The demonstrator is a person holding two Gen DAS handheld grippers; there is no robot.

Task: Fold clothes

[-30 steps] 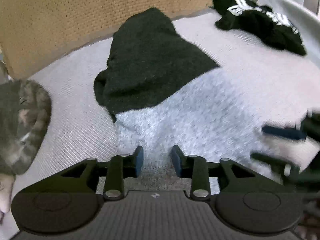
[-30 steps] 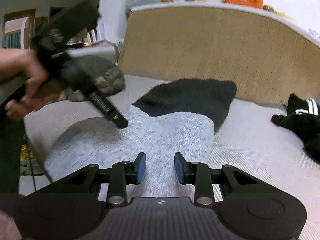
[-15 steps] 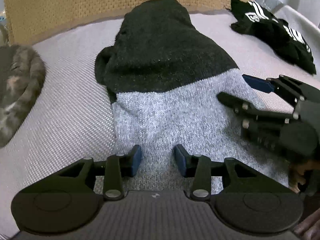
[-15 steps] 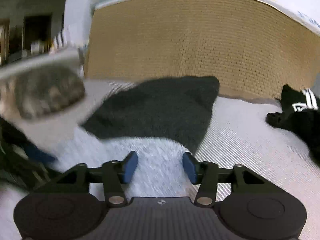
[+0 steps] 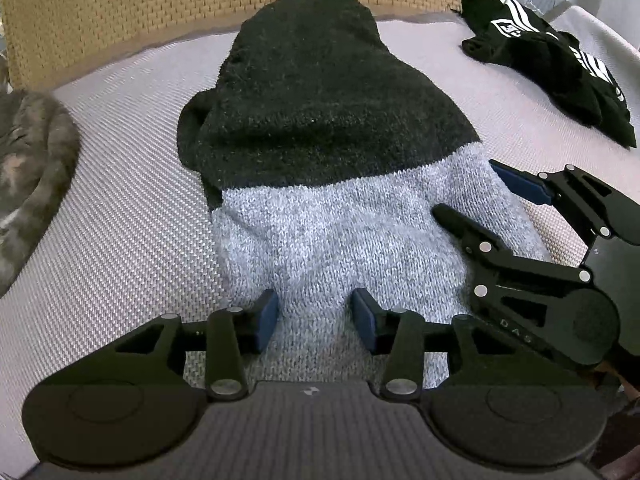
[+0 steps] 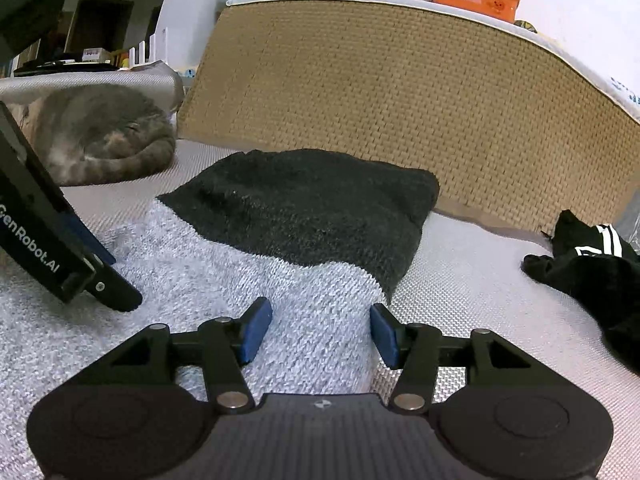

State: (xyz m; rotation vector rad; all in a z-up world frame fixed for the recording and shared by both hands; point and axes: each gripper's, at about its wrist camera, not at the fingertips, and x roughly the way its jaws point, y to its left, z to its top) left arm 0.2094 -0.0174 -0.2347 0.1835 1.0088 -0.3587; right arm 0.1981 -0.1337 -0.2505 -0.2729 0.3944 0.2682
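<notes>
The grey-and-black sweater (image 5: 320,184) runs under both cameras, its near hem cut off. The left gripper (image 5: 315,317) and right gripper (image 6: 321,330), jaws lately widening, stand released over the grey knit, gripping nothing.

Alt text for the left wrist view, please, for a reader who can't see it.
The open left gripper hovers over the grey end of a grey-and-black knitted garment spread on a woven pale surface, with the open right gripper at its right edge. A cat lies at left; a black striped garment lies far right.

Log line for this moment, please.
step: pre-grasp | left hand-held gripper: open over sweater hem | right hand-held gripper: open, just widened
</notes>
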